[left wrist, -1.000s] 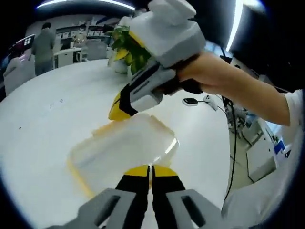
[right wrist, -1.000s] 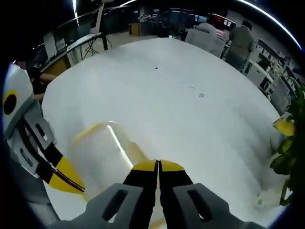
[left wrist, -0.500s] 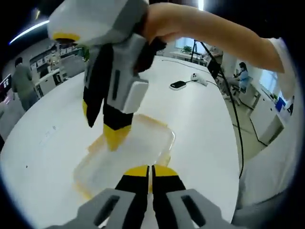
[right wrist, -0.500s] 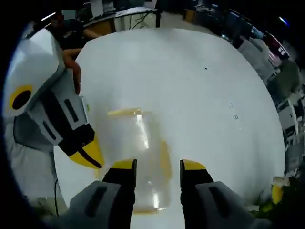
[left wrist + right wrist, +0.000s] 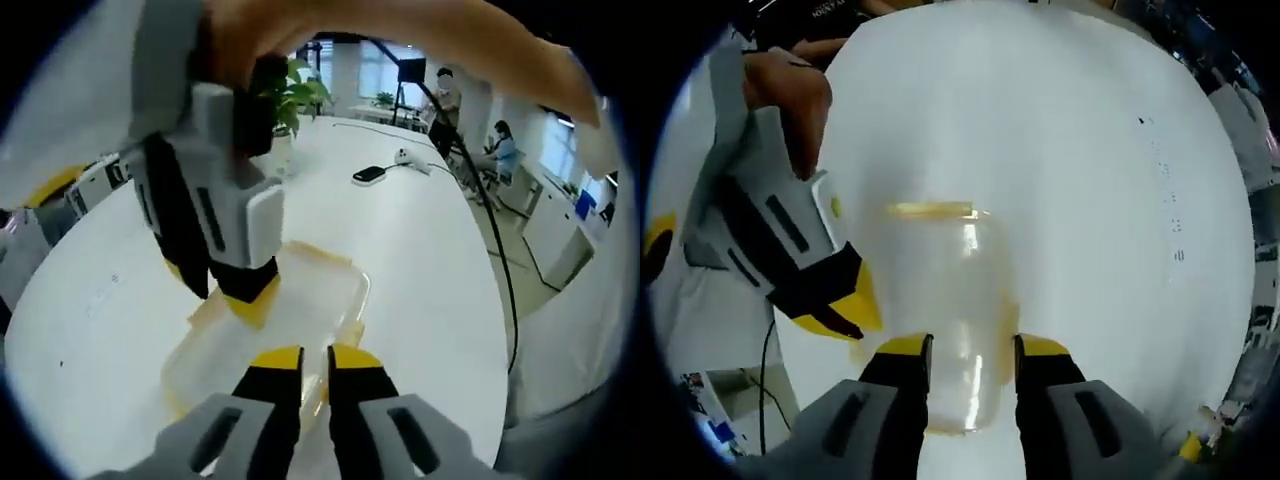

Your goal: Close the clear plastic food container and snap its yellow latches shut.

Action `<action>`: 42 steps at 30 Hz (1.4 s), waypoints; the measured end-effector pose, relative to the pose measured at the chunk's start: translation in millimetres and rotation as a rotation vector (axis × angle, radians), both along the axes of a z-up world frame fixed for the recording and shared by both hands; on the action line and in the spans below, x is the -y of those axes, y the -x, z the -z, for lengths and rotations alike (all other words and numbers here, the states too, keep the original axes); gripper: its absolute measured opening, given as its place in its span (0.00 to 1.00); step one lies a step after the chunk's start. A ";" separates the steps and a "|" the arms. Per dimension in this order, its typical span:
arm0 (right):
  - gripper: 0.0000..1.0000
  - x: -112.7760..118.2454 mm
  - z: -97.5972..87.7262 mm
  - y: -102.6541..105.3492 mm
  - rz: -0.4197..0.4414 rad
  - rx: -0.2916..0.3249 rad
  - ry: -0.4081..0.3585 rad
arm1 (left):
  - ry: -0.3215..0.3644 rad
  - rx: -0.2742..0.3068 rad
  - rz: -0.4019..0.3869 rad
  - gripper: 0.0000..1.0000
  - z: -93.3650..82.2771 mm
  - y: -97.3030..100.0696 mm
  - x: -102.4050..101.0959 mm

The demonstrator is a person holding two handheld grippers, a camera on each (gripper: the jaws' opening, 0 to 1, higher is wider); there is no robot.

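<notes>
container: a clear plastic food container with rounded corners, lying flat on the white tabletop; in the left gripper view the container sits just beyond the left tool's tips
lid: looks seated on the box, glare streaks across its top
latches: a yellow latch along the far short edge in the right gripper view; yellow strips also run along other edges, whether they are snapped down I cannot tell
right tool: the right tool has its jaws spread apart, one yellow tip on each side of the container's near end, grasping nothing; in the left gripper view the same tool comes down from above onto the container's far edge
left tool: the left tool has its jaws parted by a narrow gap at the container's near edge, nothing between them; in the right gripper view this tool lies at the container's left side, a hand behind it
around: a potted plant, a black device with a cable on the tabletop, people seated in the background
</notes>
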State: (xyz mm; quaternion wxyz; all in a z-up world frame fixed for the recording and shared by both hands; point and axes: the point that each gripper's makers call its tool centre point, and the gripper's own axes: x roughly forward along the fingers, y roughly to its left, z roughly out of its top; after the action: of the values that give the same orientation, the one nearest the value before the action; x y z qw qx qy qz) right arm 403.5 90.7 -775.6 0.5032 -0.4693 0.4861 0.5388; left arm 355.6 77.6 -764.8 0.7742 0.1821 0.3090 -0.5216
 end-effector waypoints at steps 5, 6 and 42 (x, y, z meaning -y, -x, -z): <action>0.32 -1.0 2.1 3.5 -0.017 0.004 0.057 | -0.002 0.018 0.009 0.08 -0.6 -0.6 -0.7; 0.32 -0.6 2.3 3.6 -0.017 0.002 0.064 | -0.008 0.027 0.010 0.10 -1.0 -0.9 -1.0; 0.32 3.8 3.5 13.1 0.169 -0.010 0.048 | -0.179 0.191 0.125 0.37 7.7 8.7 0.2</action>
State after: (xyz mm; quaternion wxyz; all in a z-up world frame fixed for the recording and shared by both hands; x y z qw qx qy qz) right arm 390.4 87.0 -779.1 0.5328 -0.4359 0.5392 0.4852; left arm 346.9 77.4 -772.5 0.7466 0.3183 0.2672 -0.5194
